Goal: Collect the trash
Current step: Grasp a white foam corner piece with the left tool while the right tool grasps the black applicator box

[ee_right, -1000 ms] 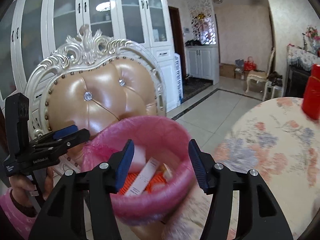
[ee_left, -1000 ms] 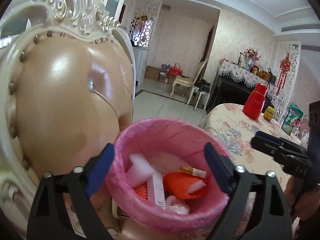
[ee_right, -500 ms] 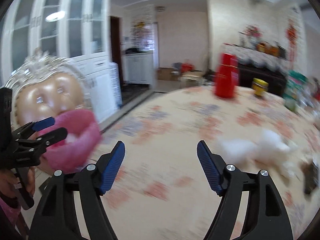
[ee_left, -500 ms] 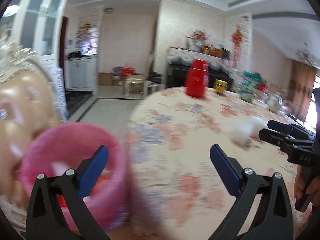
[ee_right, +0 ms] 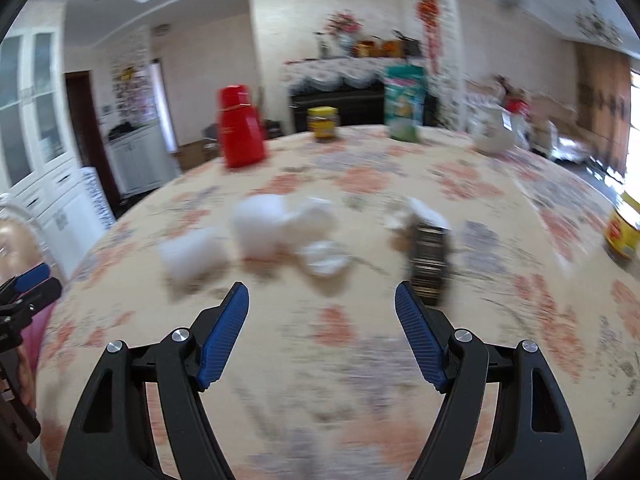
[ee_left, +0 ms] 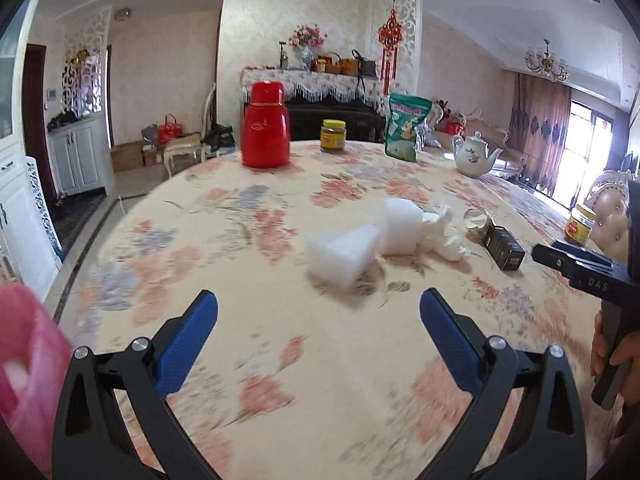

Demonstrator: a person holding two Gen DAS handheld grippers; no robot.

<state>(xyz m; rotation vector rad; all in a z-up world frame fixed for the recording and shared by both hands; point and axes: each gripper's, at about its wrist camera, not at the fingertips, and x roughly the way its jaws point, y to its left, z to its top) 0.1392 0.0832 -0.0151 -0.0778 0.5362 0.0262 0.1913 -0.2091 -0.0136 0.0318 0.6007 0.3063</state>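
Both tongs over the floral table, pointing down at a slant. Left gripper spread wide, nothing between the pads. Right gripper also apart, empty.

Trash scattered mid-table, ahead of both: two white foam blocks side by side, crumpled tissue just right of them, dark box further right. Pink bin low at left edge, beside the table — behind the left tongs.

From the left view, near foam block dead ahead, slightly right of centre; long axis running away and to the right. From the right view (blurred), tissue straight ahead, box just beyond right pad. Likely split — foam to left, tissue or box to right.
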